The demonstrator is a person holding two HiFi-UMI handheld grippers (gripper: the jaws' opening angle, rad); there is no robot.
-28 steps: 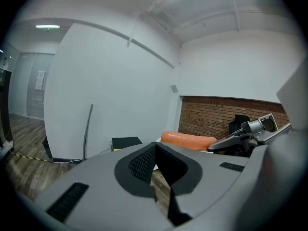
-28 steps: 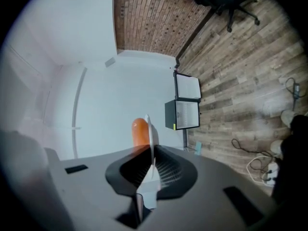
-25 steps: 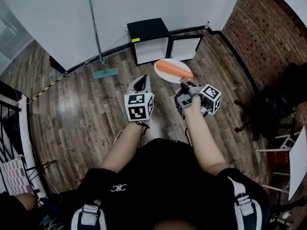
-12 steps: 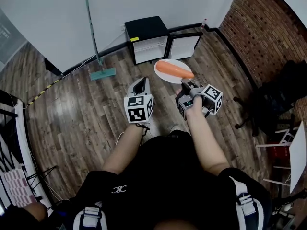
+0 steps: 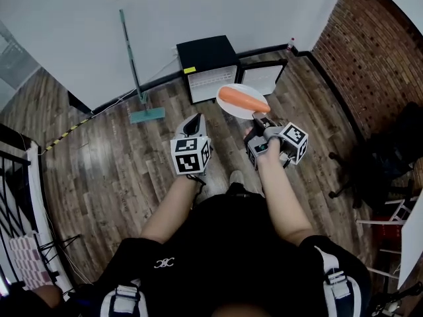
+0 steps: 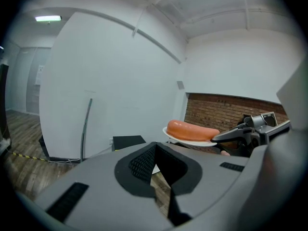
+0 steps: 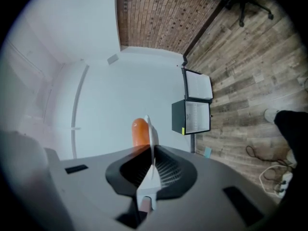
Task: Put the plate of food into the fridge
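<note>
White plate with orange sausage being clamped at its rim by right claw, left claw being held together, empty, open fridge being faced.

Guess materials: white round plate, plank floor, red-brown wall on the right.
The white round plate: likely glazed ceramic or melamine; smooth, thin rim, uniform white. The plank floor: wood or wood-look laminate, satin; grain and board seams show. The red-brown wall: exposed brick, matte; regular courses with mortar lines.

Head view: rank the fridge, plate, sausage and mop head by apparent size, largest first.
1. fridge
2. plate
3. sausage and mop head look alike. The sausage is held nearer the camera, so these two stay unranked.
</note>
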